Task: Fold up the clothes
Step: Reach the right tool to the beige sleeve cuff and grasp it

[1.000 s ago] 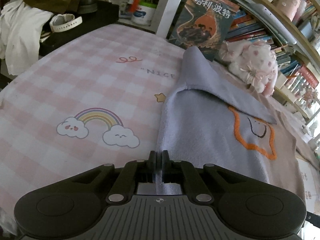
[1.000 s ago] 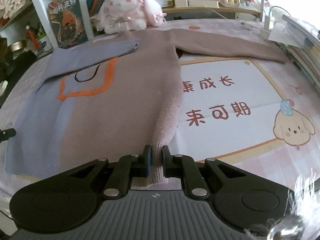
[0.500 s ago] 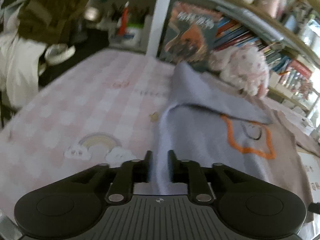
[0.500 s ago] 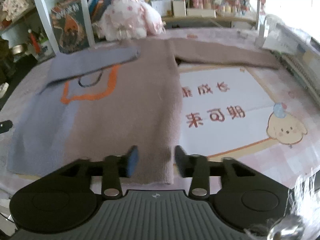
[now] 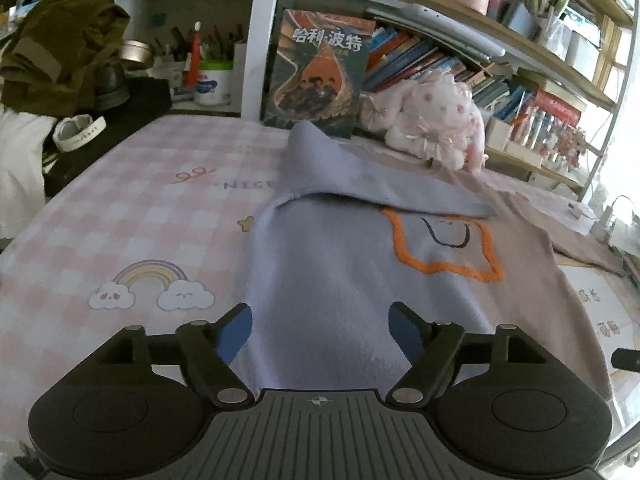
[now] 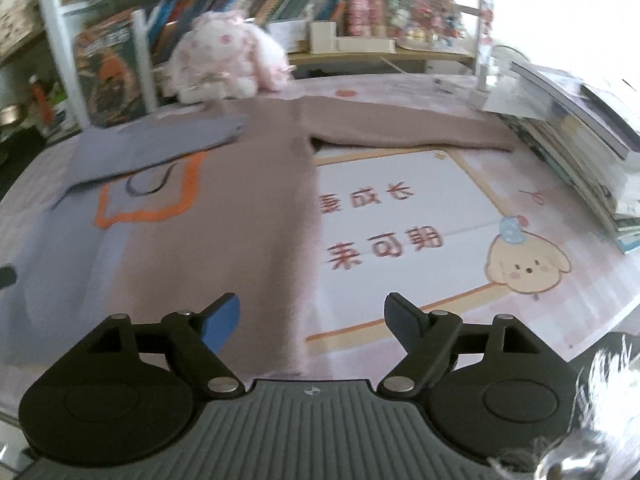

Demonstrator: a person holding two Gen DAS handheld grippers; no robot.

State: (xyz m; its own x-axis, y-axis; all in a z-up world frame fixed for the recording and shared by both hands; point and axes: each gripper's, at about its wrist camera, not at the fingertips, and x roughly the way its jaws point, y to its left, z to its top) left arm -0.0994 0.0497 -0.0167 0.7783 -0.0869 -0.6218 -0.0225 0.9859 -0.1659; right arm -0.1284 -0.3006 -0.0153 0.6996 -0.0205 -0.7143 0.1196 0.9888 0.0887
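1 sweater, two-tone: lavender half w/ orange star outline + smiley, taupe half on the other side. Lies flat on a pink checked mat on the table. 1 lavender sleeve is folded across the chest, covering the top edge of the star. 1 taupe sleeve lies stretched straight out to the side, unfolded.

Left gripper: jaws wide apart, holding nothing; lavender hem shows between the 2 fingers, whether it touches the fabric I can't tell. Right gripper: also spread wide, nothing held; taupe side edge of the sweater runs between its 2 fingers.

Other stuff: 1 pink plush bunny at the far edge near the collar, 1 dark book standing upright just left of it, shelves packed w/ books behind. 1 stack of books on the right side of the table. Mat prints: 1 rainbow w/ 2 clouds, 1 cartoon puppy.
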